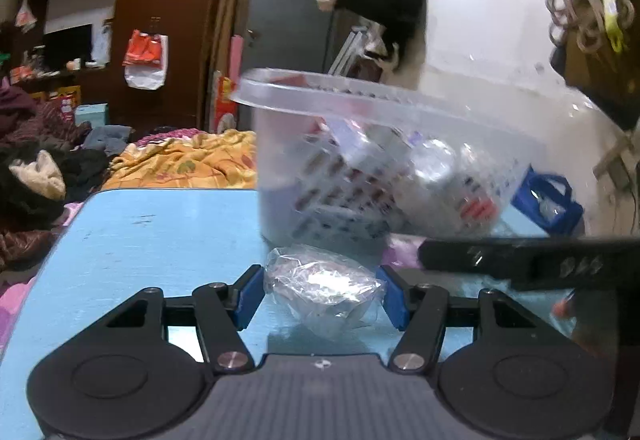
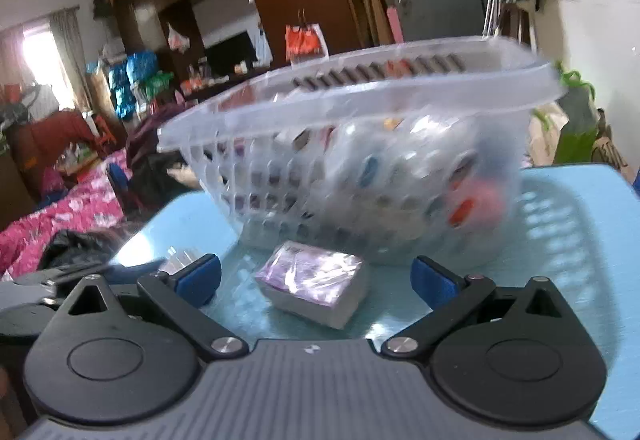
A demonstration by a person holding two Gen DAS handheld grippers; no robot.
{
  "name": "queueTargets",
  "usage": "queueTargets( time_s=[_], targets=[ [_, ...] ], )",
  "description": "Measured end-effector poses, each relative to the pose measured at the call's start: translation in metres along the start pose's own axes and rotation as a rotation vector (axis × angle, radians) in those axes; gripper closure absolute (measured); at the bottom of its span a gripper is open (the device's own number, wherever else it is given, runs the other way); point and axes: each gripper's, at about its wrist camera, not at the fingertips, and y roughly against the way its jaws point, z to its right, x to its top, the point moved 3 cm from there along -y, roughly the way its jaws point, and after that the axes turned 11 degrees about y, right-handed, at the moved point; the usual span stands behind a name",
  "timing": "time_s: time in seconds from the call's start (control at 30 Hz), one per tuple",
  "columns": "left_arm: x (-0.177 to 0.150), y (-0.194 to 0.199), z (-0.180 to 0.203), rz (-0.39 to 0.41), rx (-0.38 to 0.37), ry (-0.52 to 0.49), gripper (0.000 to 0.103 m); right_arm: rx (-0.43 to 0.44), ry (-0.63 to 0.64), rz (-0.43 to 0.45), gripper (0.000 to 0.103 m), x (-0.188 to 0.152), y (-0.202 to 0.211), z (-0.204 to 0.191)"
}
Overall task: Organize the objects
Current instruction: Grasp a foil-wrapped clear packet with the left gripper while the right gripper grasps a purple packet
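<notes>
On the light blue table (image 1: 132, 236) in a cluttered bedroom, the clear basket (image 1: 384, 143) is the goal, so the left gripper (image 1: 322, 296) clamps a crinkly plastic packet (image 1: 320, 288) just before it, w/ right gripper (image 2: 316, 278) wide around a purple-wrapped box (image 2: 314, 288), prob. next.

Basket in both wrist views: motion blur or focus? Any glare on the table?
Left wrist view: the basket is smeared sideways while the hand-held gripper and the crinkled plastic packet stay sharp, so it looks like motion blur. Right wrist view: same smear on the basket; the wrapped box shows glare on its film, and the blue table carries the basket's lattice shadow.
</notes>
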Motion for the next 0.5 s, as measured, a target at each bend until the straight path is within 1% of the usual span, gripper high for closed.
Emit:
queueTargets(
  time_s=[0.07, 0.17, 0.3, 0.43, 0.47, 0.5],
  targets=[
    [-0.001, -0.002, -0.002, 0.009, 0.015, 0.014, 0.039, 0.001, 0.001, -0.016, 0.0, 0.0, -0.007, -0.007],
    [0.001, -0.001, -0.008, 0.021, 0.017, 0.031, 0.039, -0.002, -0.003, -0.037, 0.0, 0.003, -0.01, -0.012],
    [0.005, 0.002, -0.014, 0.052, 0.045, 0.049, 0.039, -0.04, 0.015, -0.052, 0.008, 0.007, -0.013, -0.015],
    [0.007, -0.002, -0.02, 0.042, 0.018, 0.077, 0.039, -0.034, 0.03, -0.09, 0.011, 0.005, -0.018, -0.016],
    [0.007, -0.001, -0.019, 0.044, 0.014, 0.073, 0.039, -0.037, 0.046, -0.1, 0.012, 0.005, -0.02, -0.017],
    [0.007, -0.001, -0.019, 0.048, 0.009, 0.069, 0.039, -0.043, 0.065, -0.109, 0.015, 0.005, -0.023, -0.019]
  ],
)
